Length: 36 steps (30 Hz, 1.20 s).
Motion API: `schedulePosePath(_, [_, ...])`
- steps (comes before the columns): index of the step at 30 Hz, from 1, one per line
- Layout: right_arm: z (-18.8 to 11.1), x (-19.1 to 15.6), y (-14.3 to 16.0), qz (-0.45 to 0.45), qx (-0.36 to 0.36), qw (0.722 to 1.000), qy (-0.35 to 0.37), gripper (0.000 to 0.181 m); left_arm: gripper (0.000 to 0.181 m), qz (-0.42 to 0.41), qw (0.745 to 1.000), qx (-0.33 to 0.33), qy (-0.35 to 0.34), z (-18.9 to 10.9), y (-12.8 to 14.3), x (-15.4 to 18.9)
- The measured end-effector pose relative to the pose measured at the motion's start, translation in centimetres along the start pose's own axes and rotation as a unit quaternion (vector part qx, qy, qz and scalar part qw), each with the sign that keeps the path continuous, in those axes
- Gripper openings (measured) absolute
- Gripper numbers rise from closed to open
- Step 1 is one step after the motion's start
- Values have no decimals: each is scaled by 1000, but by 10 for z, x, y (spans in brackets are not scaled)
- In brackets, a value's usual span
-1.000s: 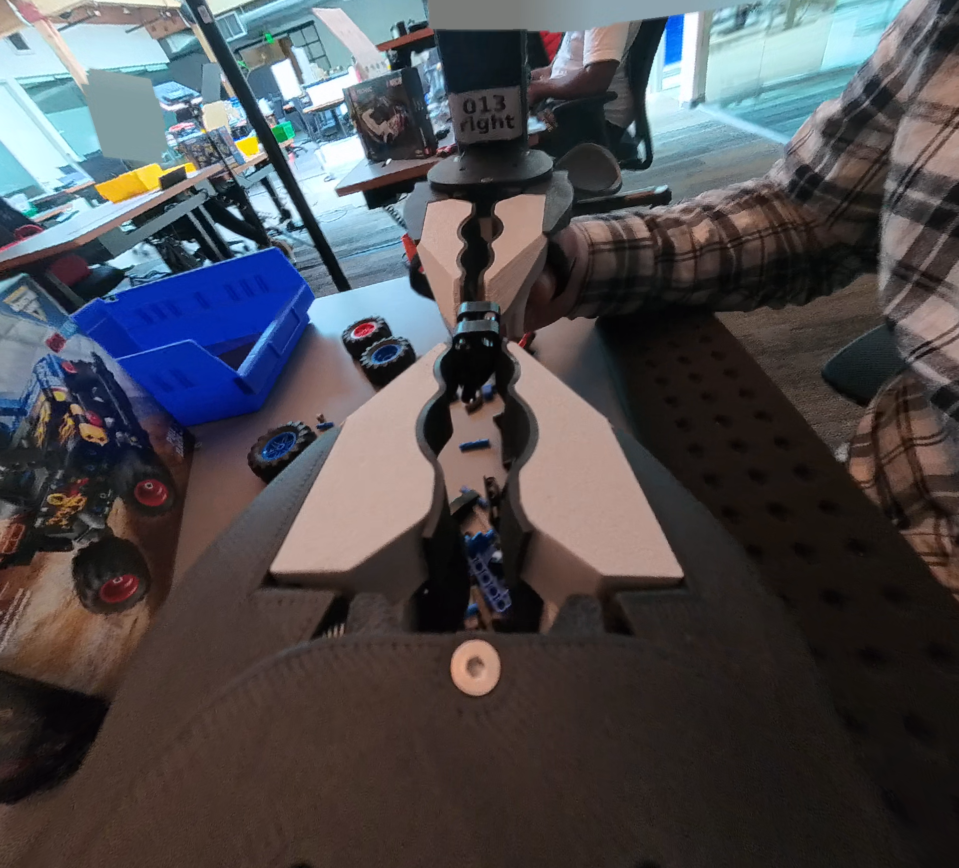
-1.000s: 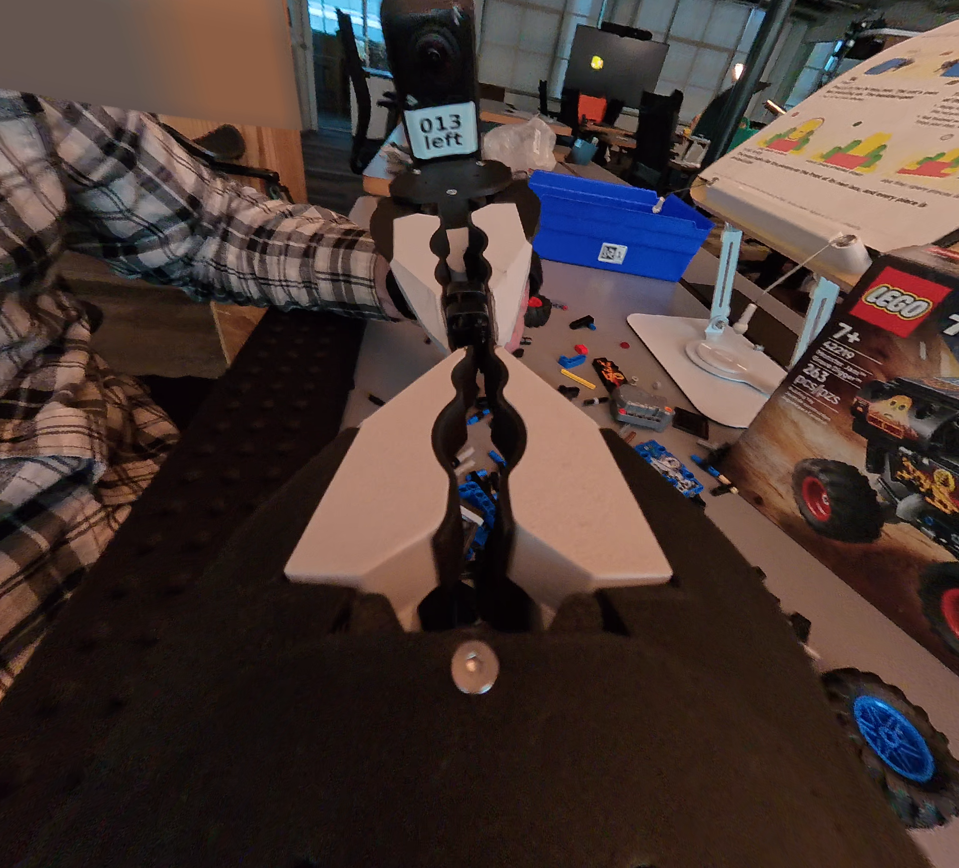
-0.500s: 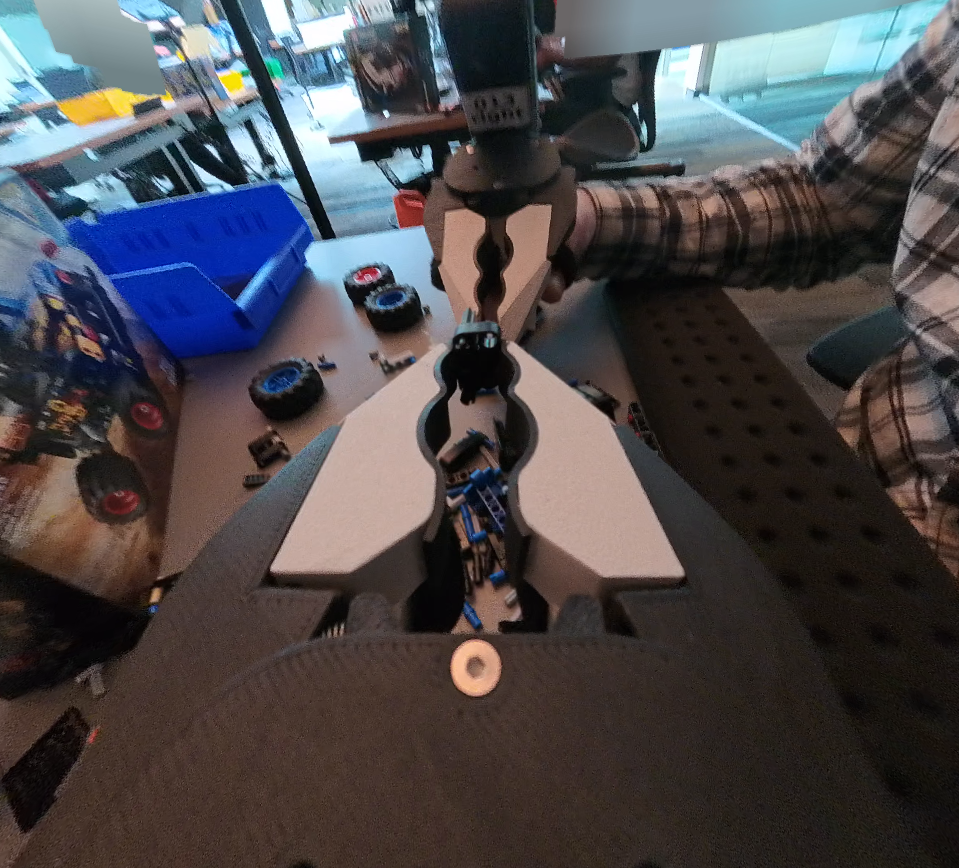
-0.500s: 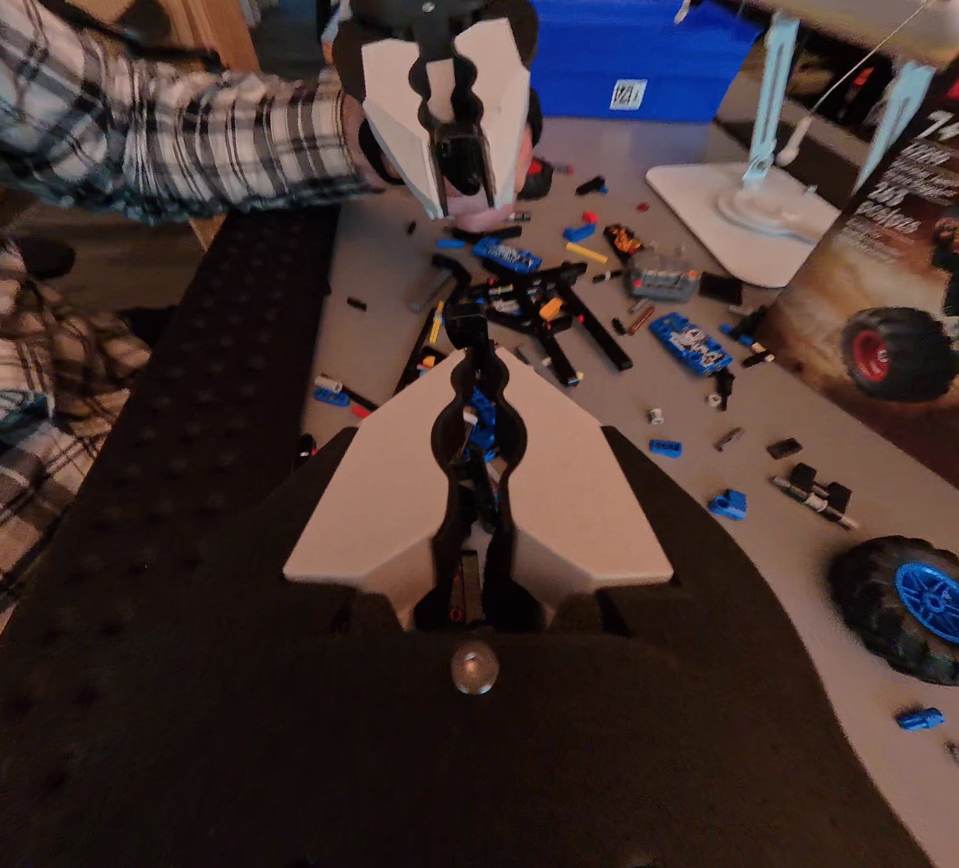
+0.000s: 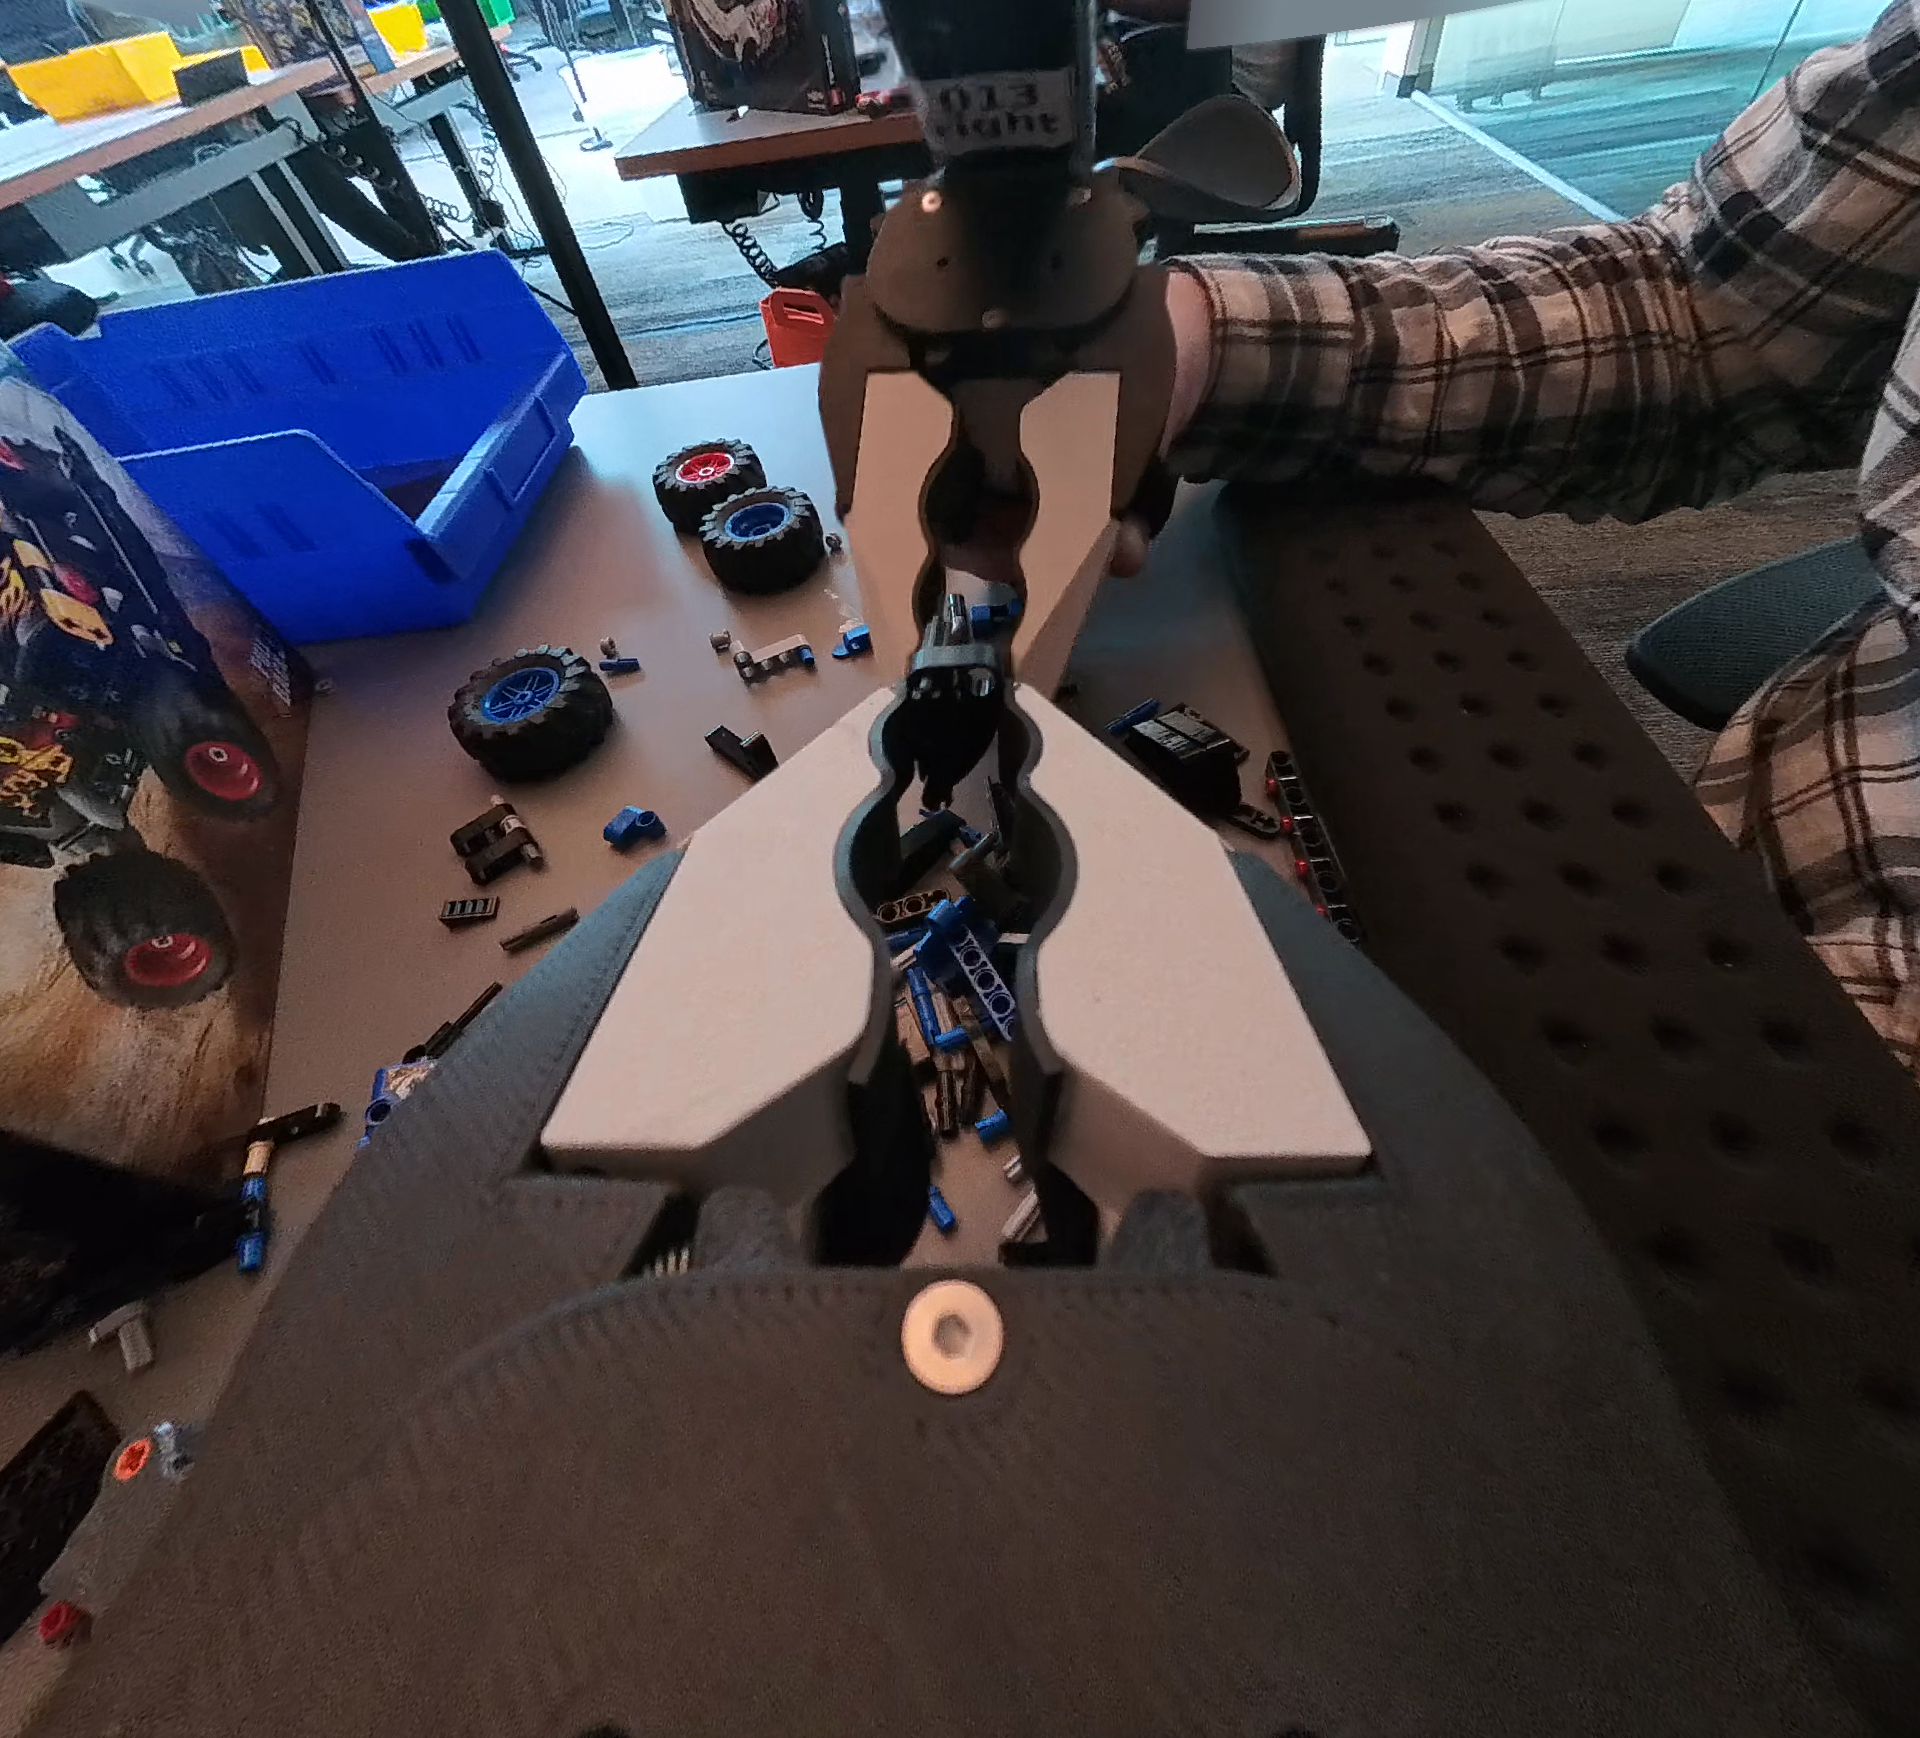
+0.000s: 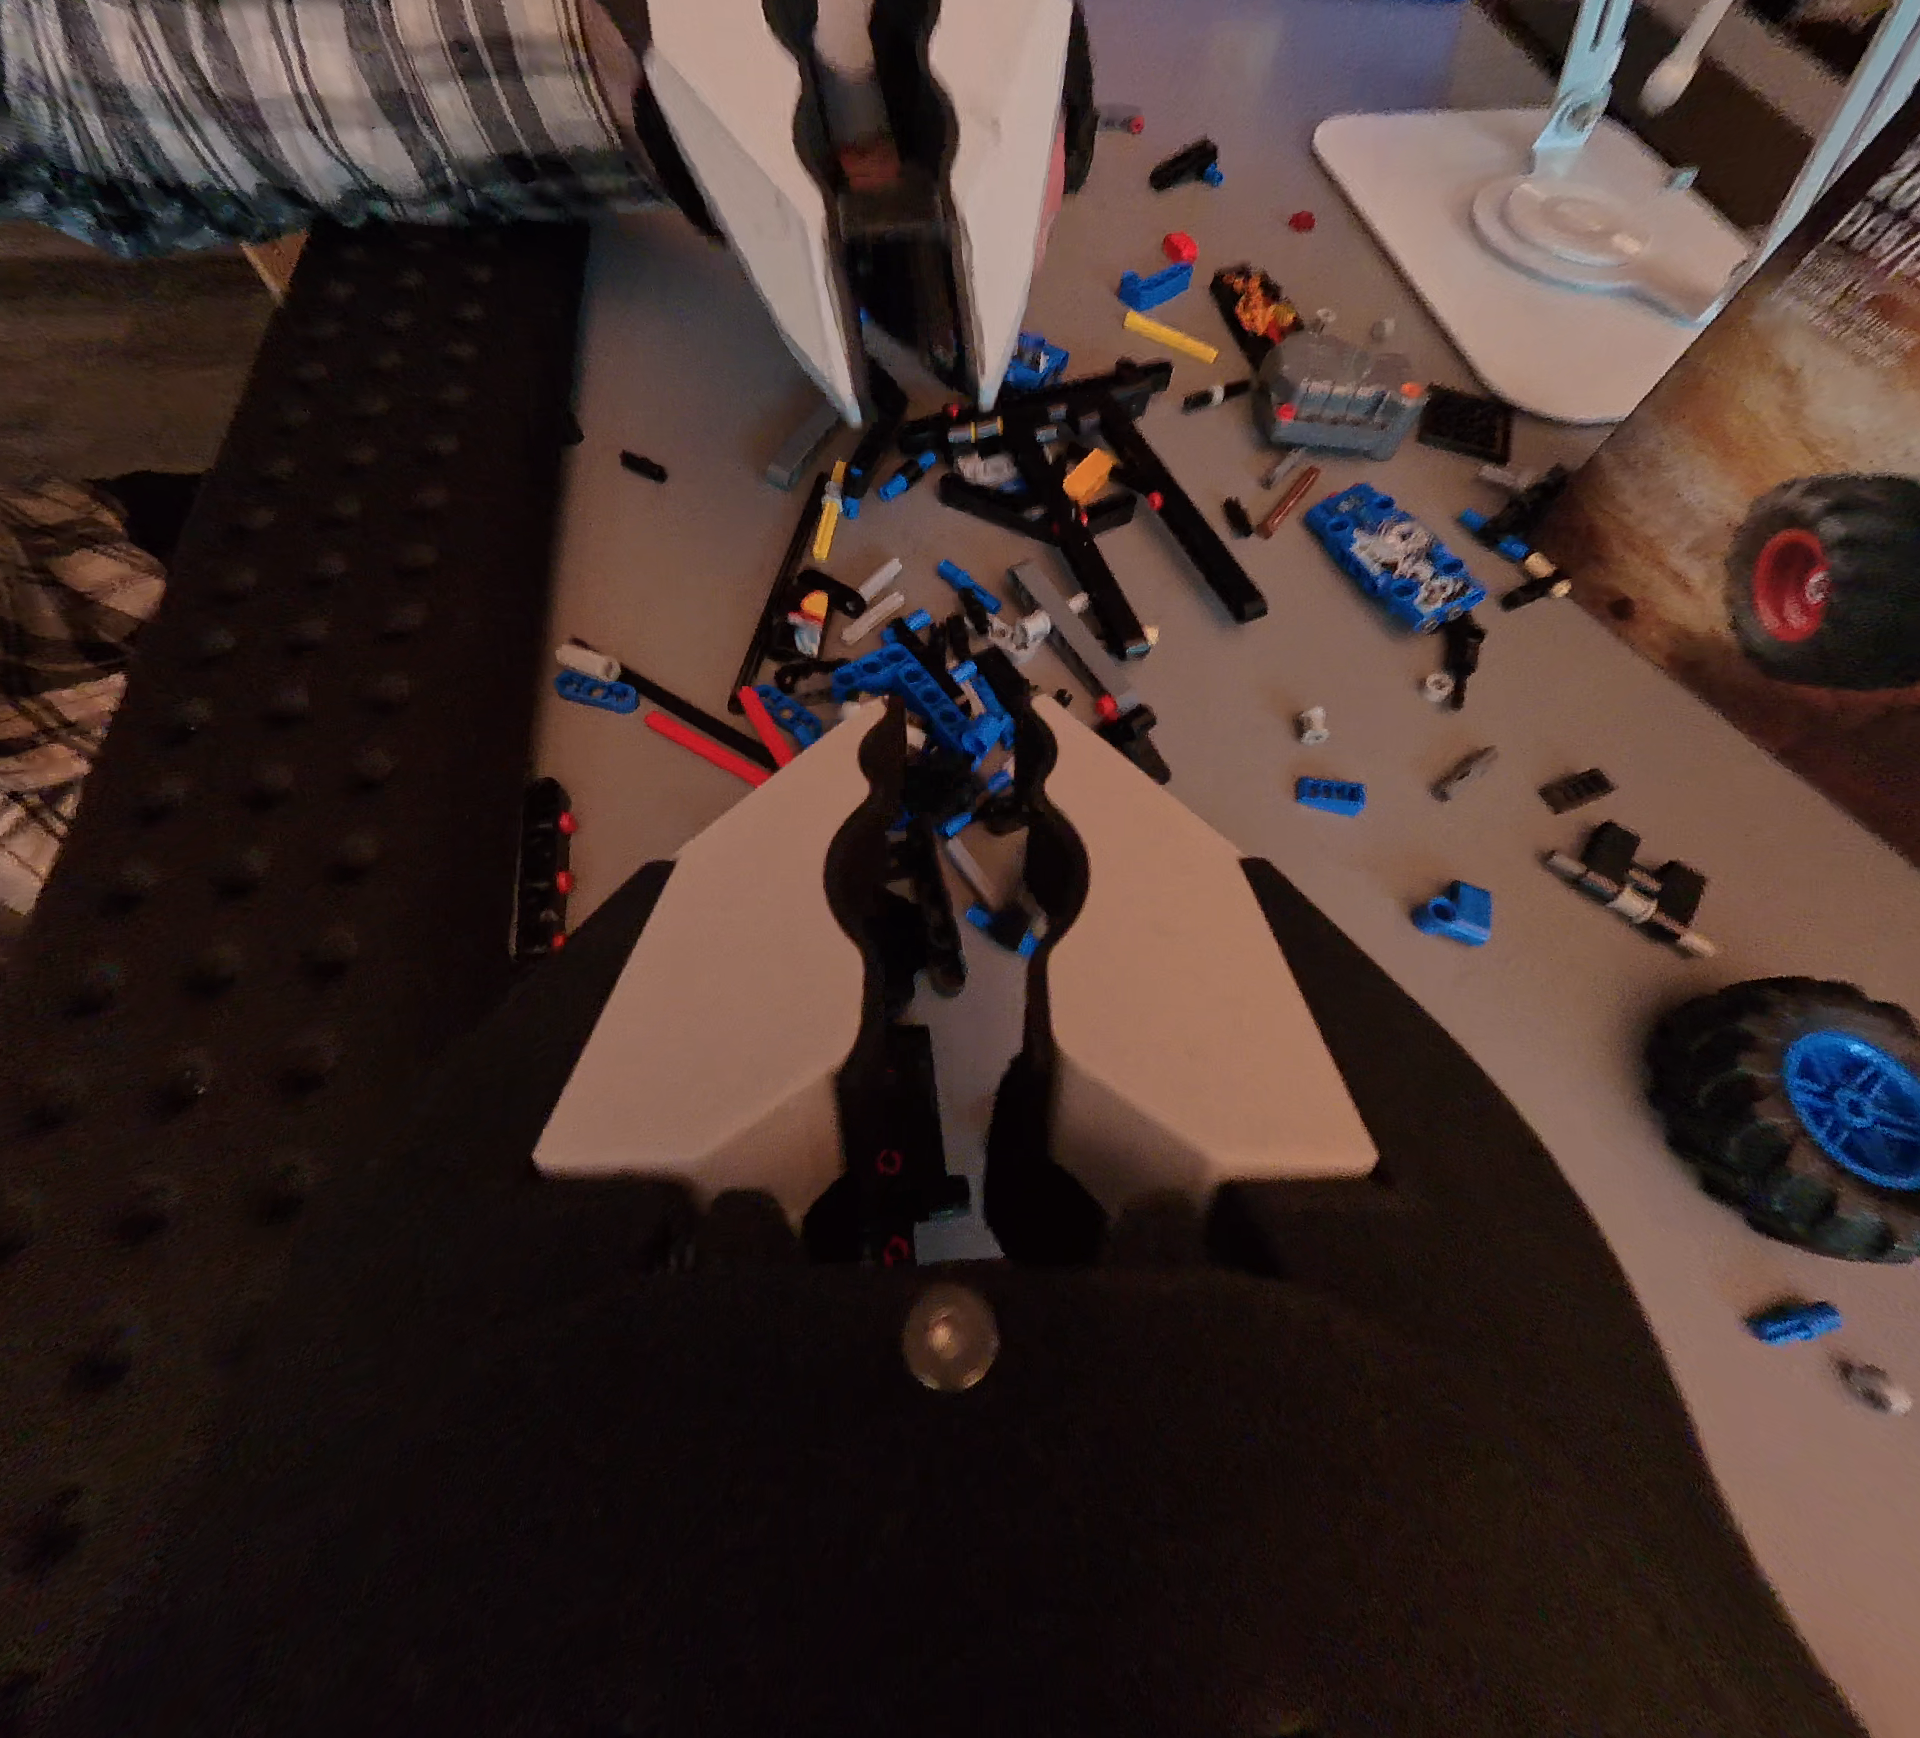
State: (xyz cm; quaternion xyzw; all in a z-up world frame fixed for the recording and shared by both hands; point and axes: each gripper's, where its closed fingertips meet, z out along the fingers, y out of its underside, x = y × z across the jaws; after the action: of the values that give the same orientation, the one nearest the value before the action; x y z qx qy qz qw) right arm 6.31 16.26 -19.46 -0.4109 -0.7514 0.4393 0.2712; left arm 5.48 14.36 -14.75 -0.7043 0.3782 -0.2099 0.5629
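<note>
Fingers of left gripper (image 5: 951, 691): pinched on small black piece (image 5: 948, 686) above grey table (image 5: 395, 815). Right gripper (image 6: 951, 732): fingers narrowly parted, holding nothing, over blue and black loose bricks (image 6: 925, 686).

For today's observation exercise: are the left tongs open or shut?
Shut: the left tongs pinch a small black piece between their tips.

Grey table (image 5: 665, 431), blue bin (image 5: 312, 441) at far edge, wheels (image 5: 530, 696), scattered bricks (image 6: 1049, 535), lamp base (image 6: 1507, 254), black mat (image 5: 1558, 857) along near edge.
</note>
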Motion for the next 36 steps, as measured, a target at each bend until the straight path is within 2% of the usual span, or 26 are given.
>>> schedulePosePath(4, [-13,-1,-33,8,83,997,-9,13,12,4,1000,0,3,5,-1,2])
schedulePosePath(9, [-19,-6,-51,21,141,989,-30,8,12,10,1000,2,2,11,-3,3])
schedulePosePath(17, [-20,-9,-61,11,166,986,-22,4,13,19,1000,7,0,15,-6,5])
schedulePosePath(24, [-18,-11,-59,-8,152,988,-15,2,14,32,999,7,-10,18,-7,4])
schedulePosePath(28, [-18,-8,-56,-16,140,990,-1,2,14,35,999,26,-20,13,-17,3])
schedulePosePath(36, [-20,-11,-55,-43,137,990,4,2,14,69,997,2,-33,14,-17,6])
